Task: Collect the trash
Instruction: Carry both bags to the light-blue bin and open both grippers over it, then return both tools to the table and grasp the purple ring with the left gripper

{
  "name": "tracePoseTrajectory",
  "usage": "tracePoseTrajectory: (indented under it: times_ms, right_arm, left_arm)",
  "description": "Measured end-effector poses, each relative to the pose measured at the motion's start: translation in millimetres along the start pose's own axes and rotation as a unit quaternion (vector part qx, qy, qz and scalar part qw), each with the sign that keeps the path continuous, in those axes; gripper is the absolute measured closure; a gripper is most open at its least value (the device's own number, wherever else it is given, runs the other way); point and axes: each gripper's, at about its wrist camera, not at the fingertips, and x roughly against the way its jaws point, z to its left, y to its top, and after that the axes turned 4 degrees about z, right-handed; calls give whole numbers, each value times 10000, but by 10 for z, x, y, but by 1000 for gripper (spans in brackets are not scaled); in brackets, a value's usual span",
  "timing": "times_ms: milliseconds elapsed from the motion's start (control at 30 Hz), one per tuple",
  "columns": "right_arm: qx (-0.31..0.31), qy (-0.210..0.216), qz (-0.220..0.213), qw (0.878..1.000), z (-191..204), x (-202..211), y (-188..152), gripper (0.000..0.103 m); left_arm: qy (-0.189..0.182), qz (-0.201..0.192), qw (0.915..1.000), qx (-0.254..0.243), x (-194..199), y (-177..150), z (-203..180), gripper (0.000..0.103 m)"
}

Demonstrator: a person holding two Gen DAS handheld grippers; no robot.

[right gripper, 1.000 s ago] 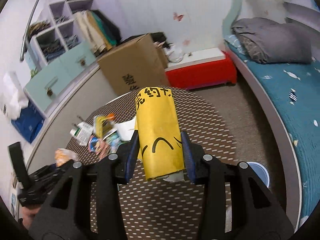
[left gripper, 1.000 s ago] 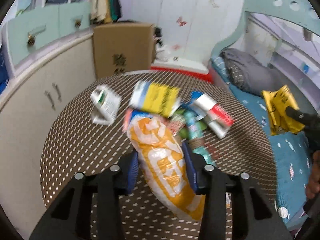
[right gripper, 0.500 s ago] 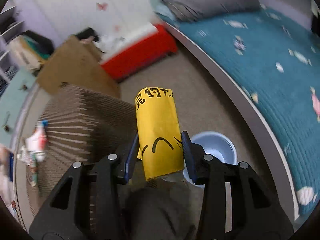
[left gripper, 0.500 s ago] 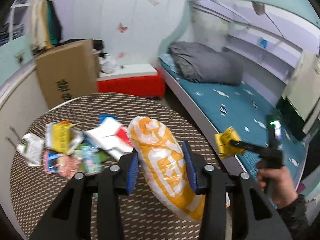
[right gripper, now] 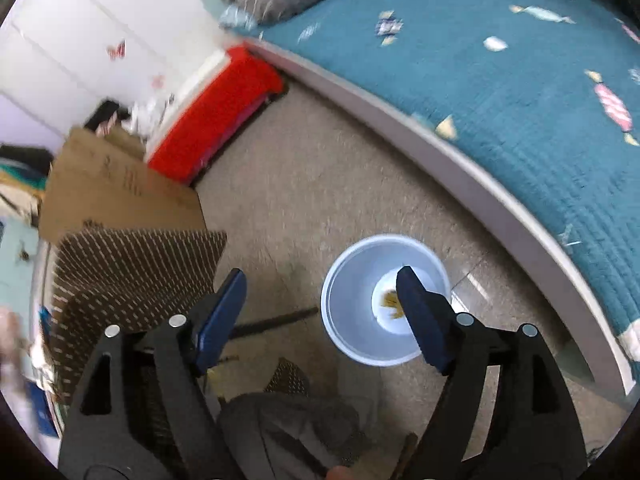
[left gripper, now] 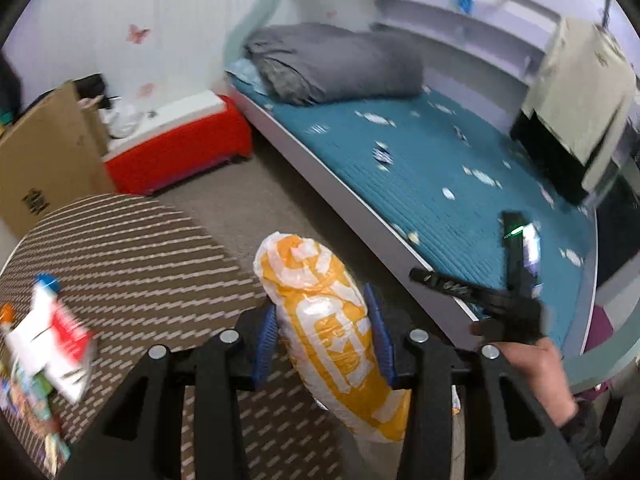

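- Holding the orange and white bag (left gripper: 332,332) between their blue pads, the left tongs (left gripper: 324,334) grip it narrowly near its middle, above the floor (left gripper: 248,196) just past the right edge of the desk (left gripper: 132,248); the lower end of the bag hangs free, so I judge that it can slide out if the hand swings fast.
- The right tongs (right gripper: 322,304) have just been opening and now stand wide, with nothing between the pads; a small yellow piece (right gripper: 390,302) lies at the bottom of the pale blue bin (right gripper: 348,300) on the floor, near the bed (right gripper: 520,92).
- The bag looks long against the mouth of the bin; if it is let go too early or to one side, it may hit the rim and fall on the floor.
- The right hand (left gripper: 532,364) is beside the left tongs, so the two tools can knock together over the bin.
- More wrappers (left gripper: 52,340) lie near the front left edge of the desk; a careless return sweep may push them off.
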Motion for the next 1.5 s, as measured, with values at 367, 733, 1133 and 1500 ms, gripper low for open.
tracePoseTrajectory:
  times_ms: [367, 733, 1133, 1500]
  right_arm:
    - [-103, 92, -808, 9966, -58, 739, 103, 14]
    - [26, -51, -1148, 9934, 221, 985, -70, 6]
    - [980, -111, -1616, 9819, 1057, 1520, -407, 6]
    - [1804, 135, -1544, 9713, 1843, 1780, -828, 6]
  left_arm:
    - [-171, 845, 9955, -394, -927, 308, -561, 10]
    - [79, 353, 9992, 196, -414, 212, -261, 9]
    - [397, -613, 9970, 265, 681, -133, -48, 9]
    - [600, -1182, 9896, 560, 1427, -511, 369, 9]
